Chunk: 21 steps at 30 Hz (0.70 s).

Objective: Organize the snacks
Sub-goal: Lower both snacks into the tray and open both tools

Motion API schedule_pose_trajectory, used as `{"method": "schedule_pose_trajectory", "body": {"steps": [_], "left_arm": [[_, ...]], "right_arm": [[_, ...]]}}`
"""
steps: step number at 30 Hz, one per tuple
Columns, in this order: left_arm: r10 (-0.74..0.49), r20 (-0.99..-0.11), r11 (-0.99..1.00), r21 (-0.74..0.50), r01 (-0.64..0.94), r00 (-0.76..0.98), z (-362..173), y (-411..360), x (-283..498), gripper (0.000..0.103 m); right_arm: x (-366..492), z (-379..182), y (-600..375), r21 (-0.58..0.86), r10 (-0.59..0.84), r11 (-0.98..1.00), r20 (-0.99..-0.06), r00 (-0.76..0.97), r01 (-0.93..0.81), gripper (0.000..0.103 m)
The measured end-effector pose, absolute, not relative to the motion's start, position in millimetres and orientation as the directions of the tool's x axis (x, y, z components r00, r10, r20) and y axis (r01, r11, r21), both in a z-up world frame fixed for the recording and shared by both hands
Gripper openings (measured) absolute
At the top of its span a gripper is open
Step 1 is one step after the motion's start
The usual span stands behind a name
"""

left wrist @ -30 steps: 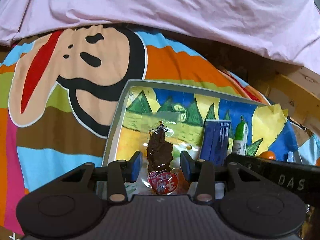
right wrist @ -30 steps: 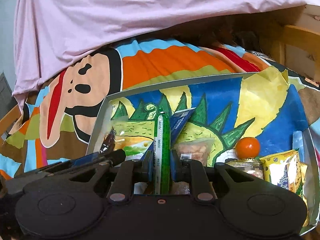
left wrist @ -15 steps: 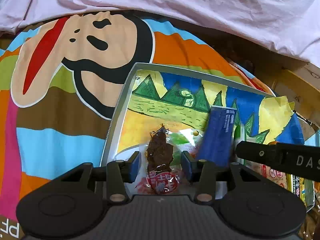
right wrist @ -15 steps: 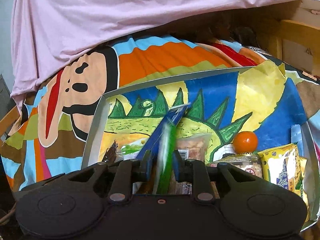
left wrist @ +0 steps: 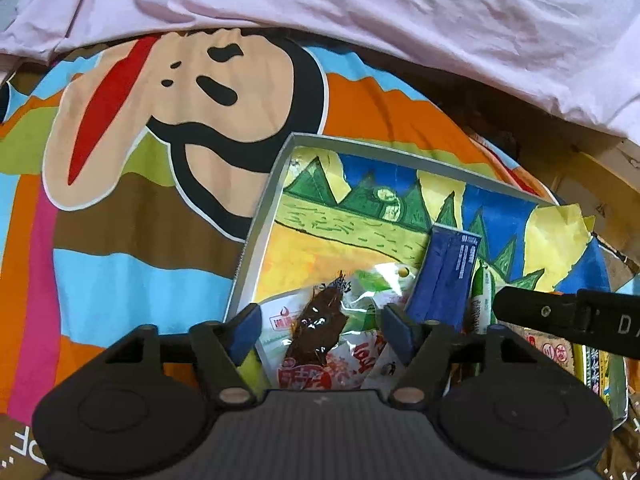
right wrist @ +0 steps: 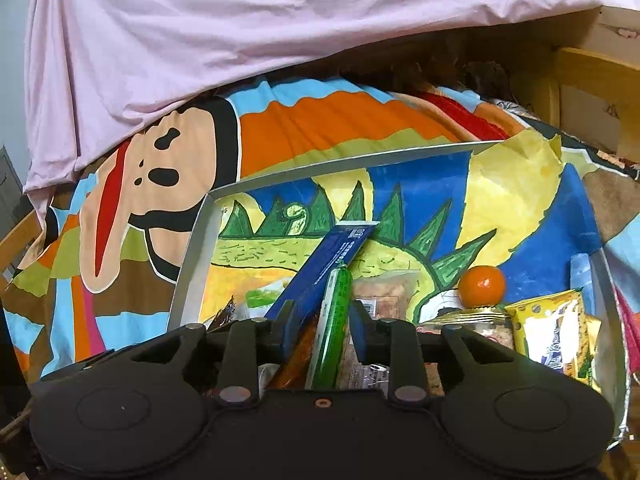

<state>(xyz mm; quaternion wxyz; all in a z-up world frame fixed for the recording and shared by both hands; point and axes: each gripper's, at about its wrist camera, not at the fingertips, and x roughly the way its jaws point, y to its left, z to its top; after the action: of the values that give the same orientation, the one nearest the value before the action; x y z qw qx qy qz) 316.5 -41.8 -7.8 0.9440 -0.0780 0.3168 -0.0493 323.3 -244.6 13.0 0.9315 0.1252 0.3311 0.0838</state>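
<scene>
Cartoon-monkey blanket (left wrist: 168, 128), pink sheet (right wrist: 200, 40) behind, wooden furniture (right wrist: 592, 80) right.

Far half of tray (right wrist: 208, 232) lies bare; snacks (right wrist: 552, 332) crowd the near half.

This looks like a home, likely a bedroom. A cartoon-monkey blanket (left wrist: 180, 128) in bright stripes lies spread out under a crumpled pink sheet (right wrist: 240, 32), with pale wooden furniture (right wrist: 592, 80) beside it. A shallow tray (right wrist: 192, 256) lined with a child's painted drawing holds packaged snacks.
</scene>
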Motion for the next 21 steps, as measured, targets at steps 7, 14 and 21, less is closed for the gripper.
{"method": "schedule_pose_trajectory", "body": {"steps": [7,14,21], "left_arm": [[-0.142,-0.562,0.982,-0.183,0.046,0.815,8,-40,305,0.087],[-0.131,-0.544,0.981,-0.193,0.028,0.829,30,-34,293,0.091],[-0.106,-0.493,0.98,-0.198,0.008,0.863,60,-26,268,0.101]], "right_arm": [[311,29,-255,0.286,0.221,0.956,-0.572,0.79,-0.061,0.045],[294,53,-267,0.268,0.192,0.962,-0.537,0.821,-0.049,0.056],[267,80,-275,0.25,0.169,0.967,-0.503,0.848,-0.044,0.074]]}}
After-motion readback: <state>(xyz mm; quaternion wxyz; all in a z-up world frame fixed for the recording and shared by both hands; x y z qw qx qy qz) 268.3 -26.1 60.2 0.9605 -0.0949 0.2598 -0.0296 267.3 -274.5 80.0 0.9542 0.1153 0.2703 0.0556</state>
